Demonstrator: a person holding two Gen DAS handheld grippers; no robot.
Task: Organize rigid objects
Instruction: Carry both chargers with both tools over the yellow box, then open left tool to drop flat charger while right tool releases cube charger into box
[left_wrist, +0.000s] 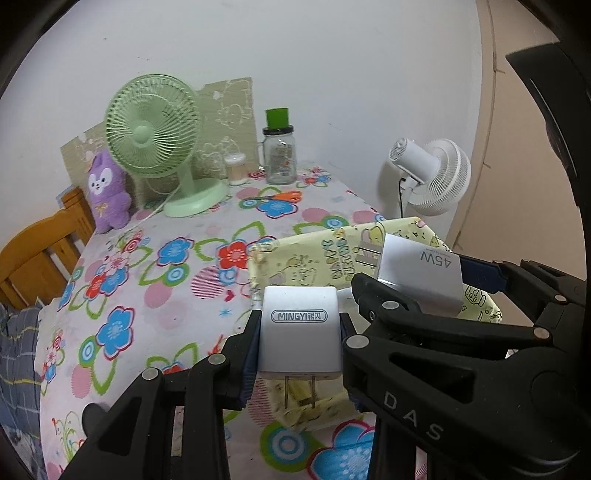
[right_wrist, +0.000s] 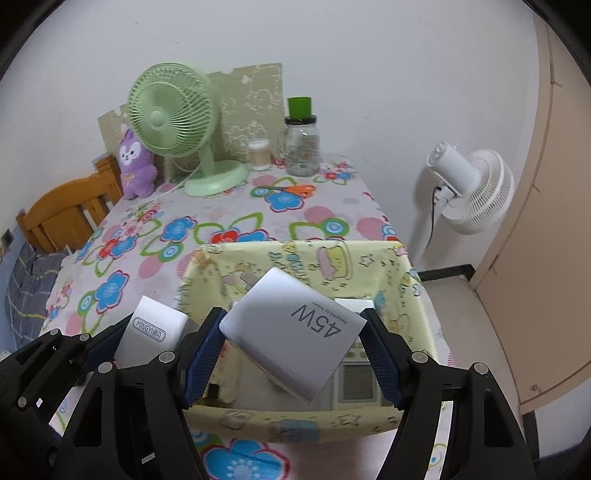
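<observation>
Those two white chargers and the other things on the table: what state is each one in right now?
MINGYI charger: clamped in the left gripper, prongs toward the camera.
45W charger: clamped in the right gripper, above the bin.
Yellow fabric bin: open, already holding items.
Glass jar: upright, lidded.
Green fan: upright.

soft indoor light, heavy fisheye warp

even, diffuse room light with weak shadows. the yellow fabric box (right_wrist: 295, 258) looks smeared (motion blur, mostly its far wall), the 45w charger (right_wrist: 291, 332) shows mild sheen, and dark vignetting curves every corner.
</observation>
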